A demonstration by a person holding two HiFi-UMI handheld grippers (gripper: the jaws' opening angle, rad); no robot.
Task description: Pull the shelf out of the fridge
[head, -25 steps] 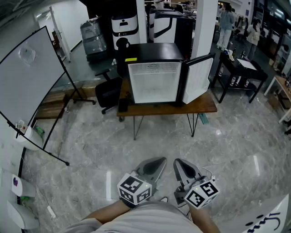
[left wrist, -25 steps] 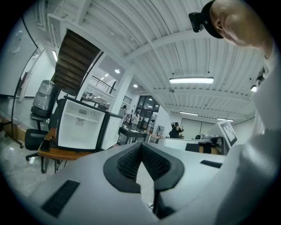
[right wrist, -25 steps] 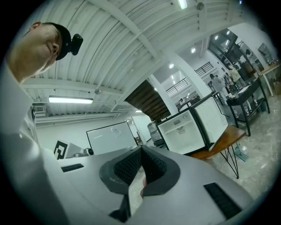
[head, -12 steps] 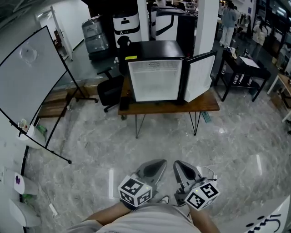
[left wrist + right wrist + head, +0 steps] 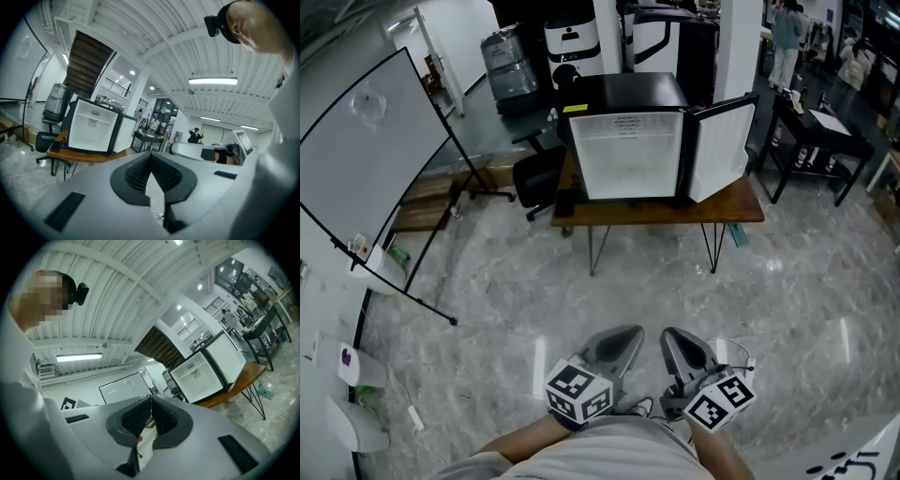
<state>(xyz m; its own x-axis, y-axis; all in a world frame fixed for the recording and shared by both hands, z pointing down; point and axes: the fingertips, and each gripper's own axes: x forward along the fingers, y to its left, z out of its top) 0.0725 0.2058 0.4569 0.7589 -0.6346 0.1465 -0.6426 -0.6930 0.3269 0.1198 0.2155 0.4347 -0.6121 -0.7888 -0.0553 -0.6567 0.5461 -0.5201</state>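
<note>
A small black fridge [image 5: 628, 141] stands on a wooden table [image 5: 661, 213] across the room. Its door [image 5: 722, 150] is swung open to the right and shows a white inside. The shelf is too small to make out from here. Both grippers are held low, close to the person's body and far from the fridge. The left gripper [image 5: 632, 332] [image 5: 151, 155] is shut with nothing between its jaws. The right gripper [image 5: 667, 334] [image 5: 151, 399] is likewise shut and empty. Both gripper views show the fridge [image 5: 93, 131] [image 5: 201, 373] in the distance.
A whiteboard on a stand [image 5: 370, 159] leans at the left. A black office chair [image 5: 536, 178] sits by the table's left end. A black side table [image 5: 820, 131] stands at the right, a white pillar [image 5: 741, 47] behind the fridge. Marble floor [image 5: 656, 291] lies between me and the table.
The fridge and table look slightly larger and sit a bit more to the right in the head view. Both grippers stay shut in the same place by the body.
</note>
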